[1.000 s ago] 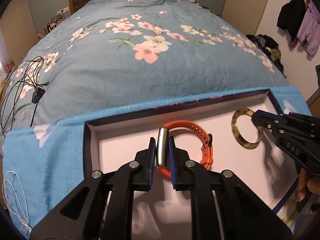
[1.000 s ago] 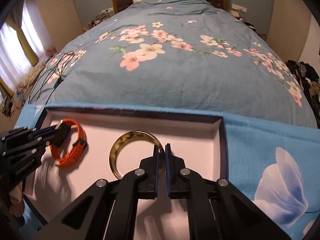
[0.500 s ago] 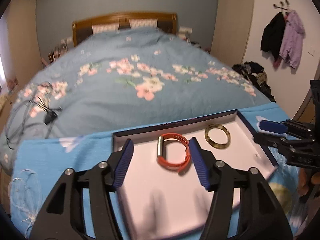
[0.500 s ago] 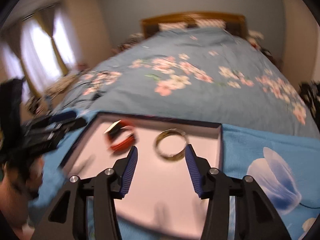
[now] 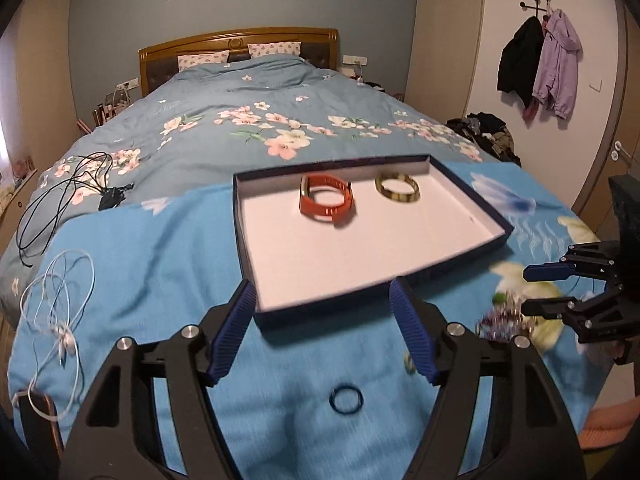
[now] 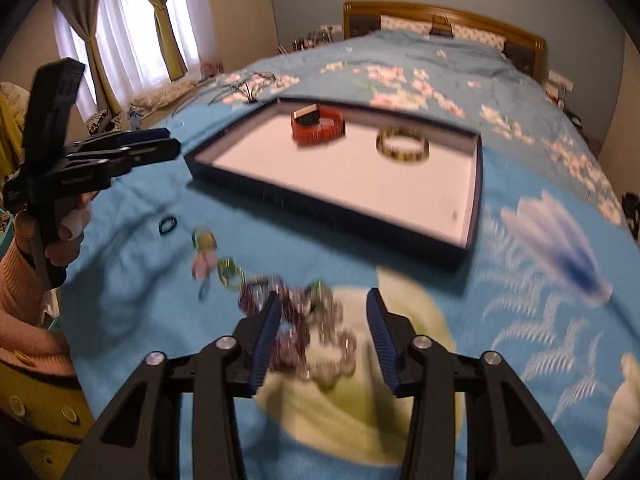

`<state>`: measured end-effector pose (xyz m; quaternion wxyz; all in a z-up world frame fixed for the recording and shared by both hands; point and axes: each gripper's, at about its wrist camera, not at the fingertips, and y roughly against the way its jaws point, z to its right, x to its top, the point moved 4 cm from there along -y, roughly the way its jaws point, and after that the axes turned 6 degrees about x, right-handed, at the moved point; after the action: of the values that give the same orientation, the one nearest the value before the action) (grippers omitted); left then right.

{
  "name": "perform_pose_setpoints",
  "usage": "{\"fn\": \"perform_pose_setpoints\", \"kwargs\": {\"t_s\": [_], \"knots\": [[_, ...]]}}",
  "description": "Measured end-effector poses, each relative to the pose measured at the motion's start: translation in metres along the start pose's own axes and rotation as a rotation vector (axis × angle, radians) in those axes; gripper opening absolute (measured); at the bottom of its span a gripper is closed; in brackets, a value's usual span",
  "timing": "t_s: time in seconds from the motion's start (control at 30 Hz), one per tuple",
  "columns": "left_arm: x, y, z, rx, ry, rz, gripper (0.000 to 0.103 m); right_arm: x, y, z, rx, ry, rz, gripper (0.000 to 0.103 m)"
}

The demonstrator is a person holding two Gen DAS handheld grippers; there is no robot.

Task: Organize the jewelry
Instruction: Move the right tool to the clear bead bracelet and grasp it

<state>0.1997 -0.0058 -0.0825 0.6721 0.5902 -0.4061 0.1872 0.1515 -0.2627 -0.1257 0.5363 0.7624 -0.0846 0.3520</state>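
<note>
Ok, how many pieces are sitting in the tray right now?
2. The orange band lies toward the tray's far left, the yellow-green bangle beside it toward the far right. Nothing else shows on the white floor; more jewelry waits outside on the blue cloth.

Orange band point(image 5: 327, 203), olive-mottled bangle point(image 5: 397, 188), navy-walled white tray point(image 5: 472, 194), blue floral duvet point(image 5: 256, 120).

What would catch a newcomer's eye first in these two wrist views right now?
The shallow dark-edged tray on the blue cloth, holding an orange band and a mottled bangle side by side at its far end. Next, the blurred heap of beaded bracelets on the cloth just ahead of the right gripper, whose jaws are closing with nothing pinched yet. The left gripper hangs empty, opening.
</note>
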Motion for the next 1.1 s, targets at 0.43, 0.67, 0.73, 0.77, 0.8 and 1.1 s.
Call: {"fn": "perform_pose_setpoints", "kwargs": {"t_s": [0.43,0.67,0.73,0.77,0.8,1.1], "knots": [[-0.029,0.013,0.007,-0.013,0.041,-0.005,0.069,-0.013,0.005,0.012,0.031,-0.1,0.031,0.027],[-0.036,0.013,0.013,-0.017,0.029,-0.018,0.07,-0.018,-0.009,0.013,-0.058,-0.06,-0.009,0.025],[-0.037,0.013,0.016,-0.021,0.026,-0.02,0.07,-0.017,-0.01,0.011,-0.064,-0.048,-0.013,0.015],[-0.037,0.013,0.017,-0.022,0.023,-0.02,0.07,-0.017,-0.011,0.01,-0.059,-0.044,-0.015,0.009],[-0.038,0.013,0.019,-0.024,0.016,-0.02,0.07,-0.017,-0.011,0.009,-0.063,-0.039,-0.015,0.008],[-0.054,0.012,0.04,-0.087,-0.037,-0.057,0.069,-0.001,0.027,0.003,0.042,-0.095,0.122,0.008]]}}
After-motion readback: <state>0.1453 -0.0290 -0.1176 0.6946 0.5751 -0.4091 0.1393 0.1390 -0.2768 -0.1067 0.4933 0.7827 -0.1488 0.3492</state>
